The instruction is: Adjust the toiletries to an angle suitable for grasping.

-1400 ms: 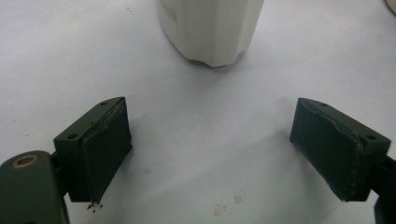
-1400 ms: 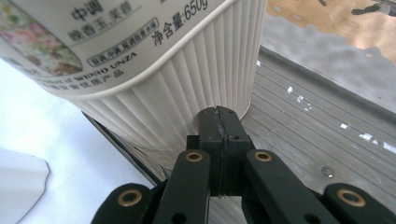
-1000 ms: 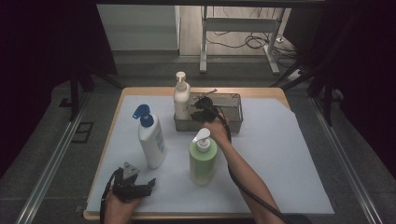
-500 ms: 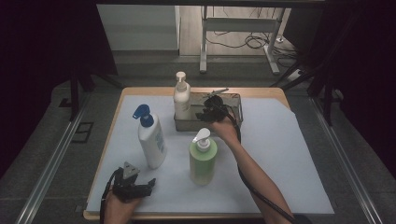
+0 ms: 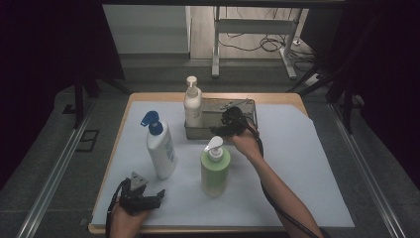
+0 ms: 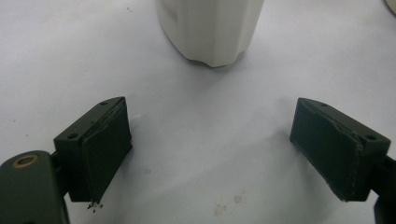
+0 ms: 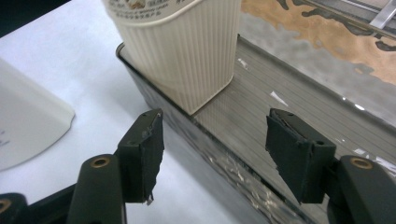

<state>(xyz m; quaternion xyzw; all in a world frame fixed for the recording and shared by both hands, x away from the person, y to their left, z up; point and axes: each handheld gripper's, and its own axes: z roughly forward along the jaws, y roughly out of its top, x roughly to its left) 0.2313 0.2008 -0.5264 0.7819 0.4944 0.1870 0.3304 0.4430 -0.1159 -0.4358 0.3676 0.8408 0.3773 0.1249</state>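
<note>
Right tongs (image 5: 224,130) sit over the near wall of the metal tray (image 5: 250,105) at about 12 o'clock on the table (image 5: 297,148), released, jaws just been opening, nothing pinched between them. In the right gripper view the tongs (image 7: 215,154) straddle the tray's front wall (image 7: 187,126), one jaw outside over the white sheet, the other over the tray floor, pads apart from the wall. Cream pump bottle (image 5: 192,103) stands upright in the tray's left end, at 11 o'clock from the right tongs; its ribbed base (image 7: 182,51) rests in the tray corner, just ahead of the jaws, not touched. Green pump bottle (image 5: 214,166) stands upright on the sheet at 6 o'clock from the right tongs, near the right hand (image 5: 246,144). White bottle with blue pump (image 5: 159,146) stands upright at 9 o'clock of the green one, apart from it. Left tongs (image 5: 156,196) rest low at the table's 7 o'clock edge, released, jaws wide, nothing between them; in the left gripper view (image 6: 210,154) the white bottle's base (image 6: 210,28) stands ahead at 12 o'clock, clear of both pads.
</note>
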